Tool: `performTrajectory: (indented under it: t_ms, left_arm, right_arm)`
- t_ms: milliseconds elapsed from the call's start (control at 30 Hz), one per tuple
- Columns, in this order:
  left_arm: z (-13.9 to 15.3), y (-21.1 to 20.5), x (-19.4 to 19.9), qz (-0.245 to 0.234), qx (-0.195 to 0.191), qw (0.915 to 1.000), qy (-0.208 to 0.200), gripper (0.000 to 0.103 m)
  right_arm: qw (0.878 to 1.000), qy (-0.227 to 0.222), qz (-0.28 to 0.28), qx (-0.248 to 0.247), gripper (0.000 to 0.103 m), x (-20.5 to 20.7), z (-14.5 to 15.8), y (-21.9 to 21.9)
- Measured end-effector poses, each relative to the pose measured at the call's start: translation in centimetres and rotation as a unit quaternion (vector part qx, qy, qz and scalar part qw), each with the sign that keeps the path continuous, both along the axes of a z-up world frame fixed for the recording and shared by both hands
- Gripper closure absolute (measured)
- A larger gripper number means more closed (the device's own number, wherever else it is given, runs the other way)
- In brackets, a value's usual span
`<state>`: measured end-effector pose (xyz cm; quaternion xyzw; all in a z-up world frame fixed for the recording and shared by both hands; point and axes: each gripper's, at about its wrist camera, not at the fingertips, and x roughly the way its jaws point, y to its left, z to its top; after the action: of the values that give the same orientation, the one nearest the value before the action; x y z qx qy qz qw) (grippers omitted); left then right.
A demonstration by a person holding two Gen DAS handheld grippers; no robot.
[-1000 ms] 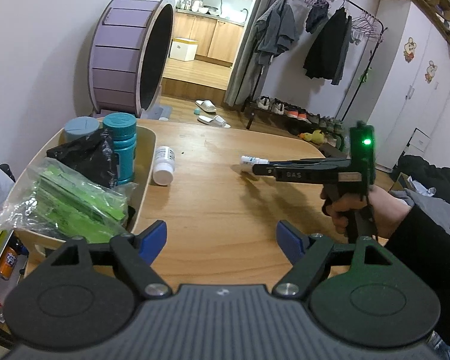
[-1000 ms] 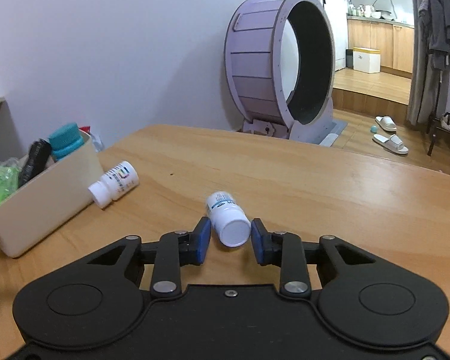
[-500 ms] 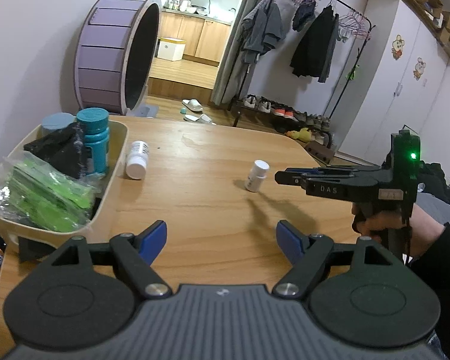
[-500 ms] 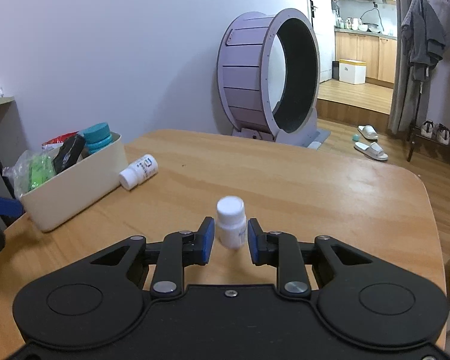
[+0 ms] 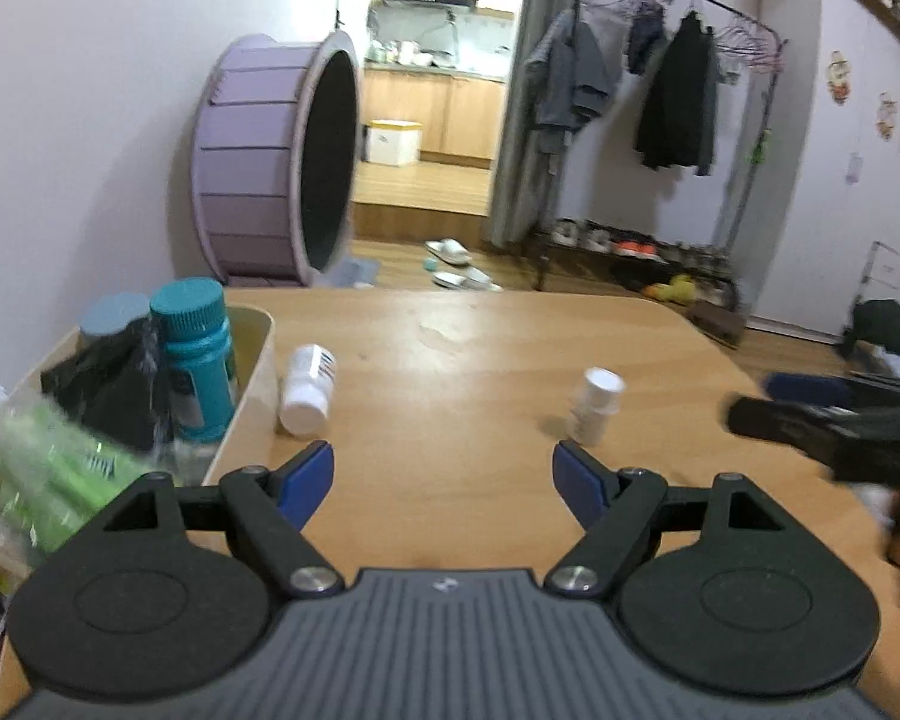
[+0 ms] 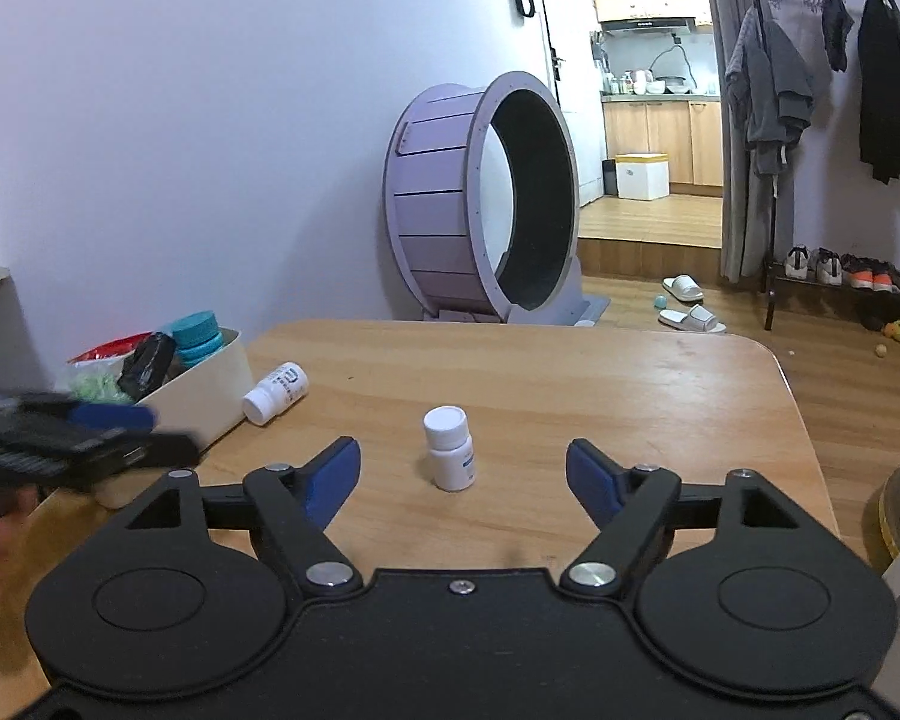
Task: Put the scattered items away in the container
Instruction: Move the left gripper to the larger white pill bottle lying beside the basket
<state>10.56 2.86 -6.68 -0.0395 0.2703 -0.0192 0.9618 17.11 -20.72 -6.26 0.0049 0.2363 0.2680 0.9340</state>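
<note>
1. Where the table [image 6: 570, 372] met the wall at far left, a cream bin [image 6: 204, 393] stood on the wood, and it was already well filled.
2. Inside it, from the left wrist view, a crinkled clear bag of green packets [image 5: 54, 474] lay nearest, a black bag [image 5: 120, 384] sat behind that, and two capped jars stood upright at the far end: a grey-blue one [image 5: 114, 315] and a teal one [image 5: 195, 360].
3. From the right wrist view something red [image 6: 111, 348] showed at the bin's far side; what it was could not be told.
4. Just beside the bin's outer wall a white bottle [image 6: 275, 393] lay on its side on the table, its cap toward the cameras; whether it touched the wall could not be told.
5. The left gripper [image 5: 444, 477] hung over the near table edge with its blue pads spread wide and nothing between them.
6. Further right, a second white bottle [image 6: 450, 447] stood upright on the table, well apart from the bin, outside it.
7. The right gripper [image 6: 462, 477] had just been opening; its pads stood wide on either side of that upright bottle, clear of it, so it held nothing.
8. In the left wrist view the same gripper was a dark blur at the right edge.
</note>
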Motion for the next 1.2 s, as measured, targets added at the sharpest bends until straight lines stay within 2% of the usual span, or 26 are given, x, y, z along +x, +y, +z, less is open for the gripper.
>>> performTrajectory:
  t_ms: [100,333,500,733,900,1067,1200]
  left_arm:
    - [-0.9,-0.5,1.5,0.019,0.020,0.9996,-0.006,0.024]
    - [-2.7,-3.0,3.9,0.061,0.134,0.9887,-0.027,0.025]
    - [-3.4,-3.1,5.5,0.082,0.141,0.9865,-0.013,0.027]
    - [-3.6,-3.4,7.3,0.092,0.187,0.9780,0.001,0.027]
    - [-3.8,-3.9,7.5,0.094,0.182,0.9787,0.009,0.027]
    - [-4.1,-4.3,8.1,0.138,0.188,0.9722,0.022,0.027]
    - [-4.5,-4.8,8.9,0.164,0.207,0.9638,0.037,0.026]
  right_arm:
    - [1.000,-0.002,0.000,-0.003,0.027,-0.1,0.1,-0.4]
    - [1.000,0.000,-0.001,0.009,0.022,0.2,0.1,-1.2]
    - [1.000,-0.002,0.009,0.011,0.022,0.1,0.1,-1.2]
    - [1.000,-0.002,0.010,0.015,0.019,0.1,0.1,-1.4]
    - [1.000,-0.001,0.014,0.019,0.018,0.0,0.1,-1.2]
    - [0.999,-0.002,0.021,0.026,0.018,-0.4,0.3,-1.0]
    - [0.999,-0.005,0.020,0.027,0.018,-0.7,0.5,-1.1]
